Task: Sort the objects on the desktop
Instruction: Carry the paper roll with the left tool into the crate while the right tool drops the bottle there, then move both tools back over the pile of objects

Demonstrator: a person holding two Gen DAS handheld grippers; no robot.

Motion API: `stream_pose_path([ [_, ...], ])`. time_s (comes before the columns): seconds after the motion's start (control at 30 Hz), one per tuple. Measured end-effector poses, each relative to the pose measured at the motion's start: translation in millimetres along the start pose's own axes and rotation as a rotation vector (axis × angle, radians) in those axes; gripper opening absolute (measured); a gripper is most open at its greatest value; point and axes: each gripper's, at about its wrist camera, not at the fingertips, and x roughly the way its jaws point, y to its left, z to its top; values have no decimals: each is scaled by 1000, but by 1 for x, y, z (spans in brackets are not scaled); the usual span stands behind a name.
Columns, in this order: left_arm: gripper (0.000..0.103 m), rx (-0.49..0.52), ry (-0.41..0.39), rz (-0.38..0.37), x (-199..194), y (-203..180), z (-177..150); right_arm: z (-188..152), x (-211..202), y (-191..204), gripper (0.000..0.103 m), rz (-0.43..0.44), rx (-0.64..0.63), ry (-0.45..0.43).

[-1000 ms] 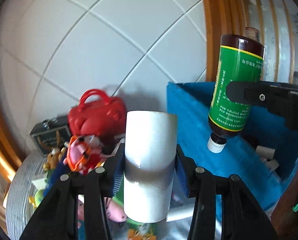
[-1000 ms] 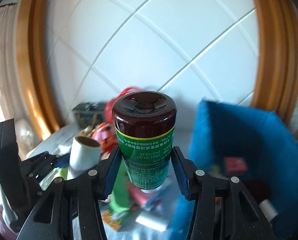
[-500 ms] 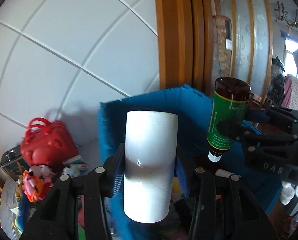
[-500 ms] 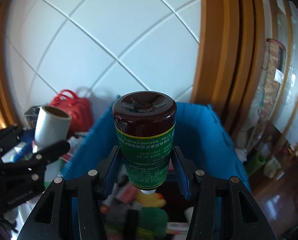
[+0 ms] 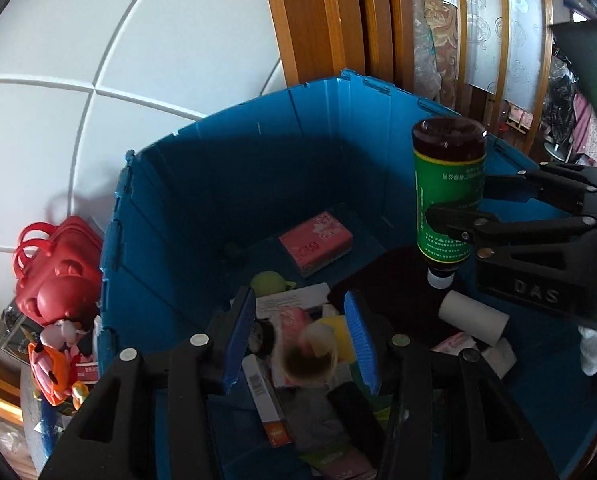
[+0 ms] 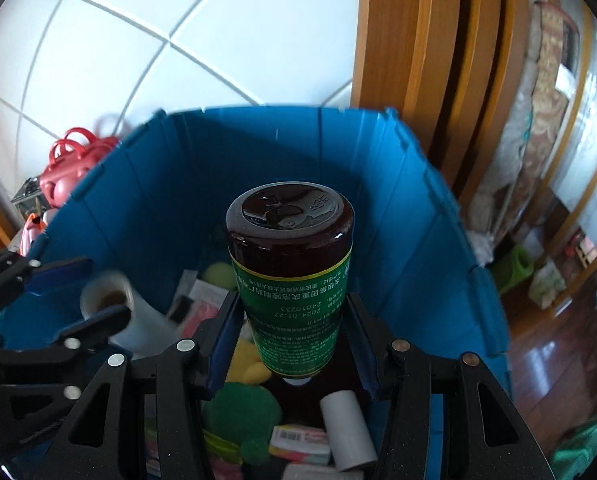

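Note:
My left gripper (image 5: 300, 340) hangs over the open blue bin (image 5: 218, 184). Its blue pads stand apart with no grip. A white tape roll (image 5: 310, 356) shows blurred and end-on below the gap, narrower than it, loose over the bin's contents. In the right wrist view the same roll (image 6: 110, 304) is blurred beside the left gripper (image 6: 78, 296). My right gripper (image 6: 290, 340) is shut on a brown bottle (image 6: 290, 280) with a green label. It holds the bottle upside down, cap toward the bin. The bottle (image 5: 448, 200) is also seen from the side.
The bin holds a pink tissue pack (image 5: 316, 246), a second white roll (image 6: 348, 432), a green plush (image 6: 238, 408) and several boxes. A red handbag (image 5: 58, 268) and a toy figure (image 5: 54, 364) sit left of the bin. A wooden door frame (image 5: 318, 20) rises behind it.
Both grippers swung right, from over the table clutter to above the blue bin, and tipped downward. The white roll left the left pads and now shows end-on and blurred.

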Motion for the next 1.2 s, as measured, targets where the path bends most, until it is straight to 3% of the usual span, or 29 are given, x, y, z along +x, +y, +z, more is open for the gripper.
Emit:
stream_pose_path([
  [0.4,46,-24,81,-16,17,5,-8,-7,25,-1,53,-76,-35,59],
  [0.43,46,-21,91,-15,18,5,-9,-7,25,-1,55,-94,-36,54],
  [0.5,46,-19,102,-20,20,5,-9,-8,24,-1,76,-106,-41,45],
  [0.53,46,-17,106,-23,20,5,-9,-6,25,0,80,-108,-42,44],
  [0.73,46,-12,119,-32,21,5,-11,-8,34,0,90,-125,-49,72],
  [0.83,46,-25,122,-39,22,8,-11,-8,37,-1,103,-116,-47,80],
  [1.2,46,-41,118,-52,19,13,-9,-10,37,-1,103,-110,-49,78],
])
